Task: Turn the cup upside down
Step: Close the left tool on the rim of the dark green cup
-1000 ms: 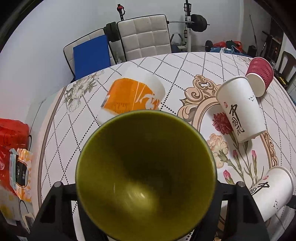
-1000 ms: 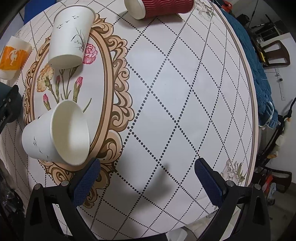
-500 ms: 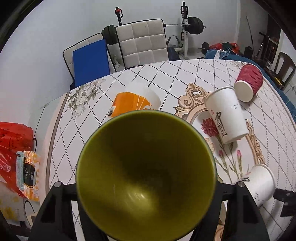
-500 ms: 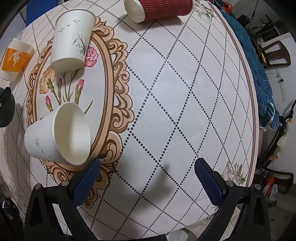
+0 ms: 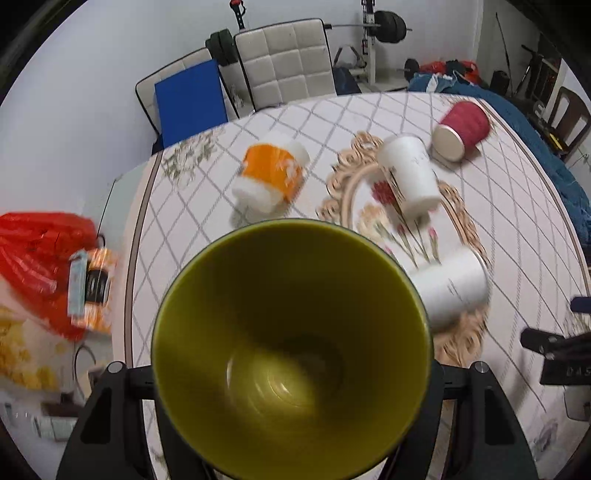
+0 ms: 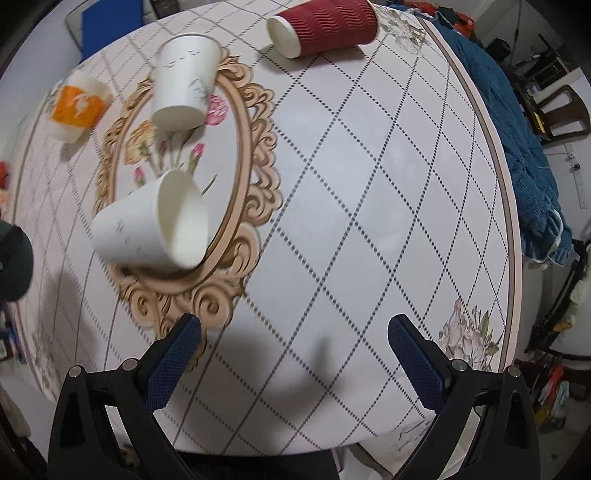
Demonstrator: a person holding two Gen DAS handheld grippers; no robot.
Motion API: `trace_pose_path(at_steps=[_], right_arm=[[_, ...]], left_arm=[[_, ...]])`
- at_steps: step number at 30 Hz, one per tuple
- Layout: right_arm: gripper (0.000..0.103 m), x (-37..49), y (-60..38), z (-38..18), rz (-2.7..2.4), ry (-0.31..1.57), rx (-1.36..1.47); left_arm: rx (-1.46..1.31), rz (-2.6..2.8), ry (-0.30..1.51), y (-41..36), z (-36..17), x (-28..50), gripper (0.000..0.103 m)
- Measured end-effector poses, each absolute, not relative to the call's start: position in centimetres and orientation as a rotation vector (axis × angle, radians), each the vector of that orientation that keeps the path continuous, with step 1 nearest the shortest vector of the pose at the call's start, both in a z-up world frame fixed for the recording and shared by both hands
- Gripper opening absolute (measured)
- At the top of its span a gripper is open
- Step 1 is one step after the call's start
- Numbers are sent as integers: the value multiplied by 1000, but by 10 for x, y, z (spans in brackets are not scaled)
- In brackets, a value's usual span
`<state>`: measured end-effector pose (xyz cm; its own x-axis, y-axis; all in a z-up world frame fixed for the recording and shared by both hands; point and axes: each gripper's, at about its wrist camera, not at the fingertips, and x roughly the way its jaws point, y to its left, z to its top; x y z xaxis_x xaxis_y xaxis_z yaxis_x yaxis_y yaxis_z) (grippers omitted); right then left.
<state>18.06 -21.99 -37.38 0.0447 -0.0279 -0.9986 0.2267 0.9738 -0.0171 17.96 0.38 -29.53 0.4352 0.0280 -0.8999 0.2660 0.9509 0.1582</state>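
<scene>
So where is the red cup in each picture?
Left wrist view: the red cup lies on its side at the upper right, beyond the green cup.
Right wrist view: the red cup lies along the top edge.
Shared landmark: the tall white cup beside it.

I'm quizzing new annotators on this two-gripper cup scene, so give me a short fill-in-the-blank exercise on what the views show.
1. The left gripper is shut on a cup whose inside is ____ green.
2. The right gripper is open and holds ____.
3. The ribbed red cup lies on its ____ on the table.
4. Counting the orange-and-white cup, the table carries ____ cups.

Missing words: olive; nothing; side; four
</scene>
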Motion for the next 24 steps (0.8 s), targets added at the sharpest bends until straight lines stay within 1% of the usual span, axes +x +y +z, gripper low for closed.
trace_pose_path(at_steps=[10,19,24], right_arm=[[103,148,-206,-354,-61,1465,95],[103,127,-203,-356,19,1472,41],[103,118,-207,-364,16,1508,32]], left_arm=[[292,-111,1230,-15,-291,113,67],[244,-120,1438,-22,-310,86,67],[195,-165,1596,-21,-332,83,67]])
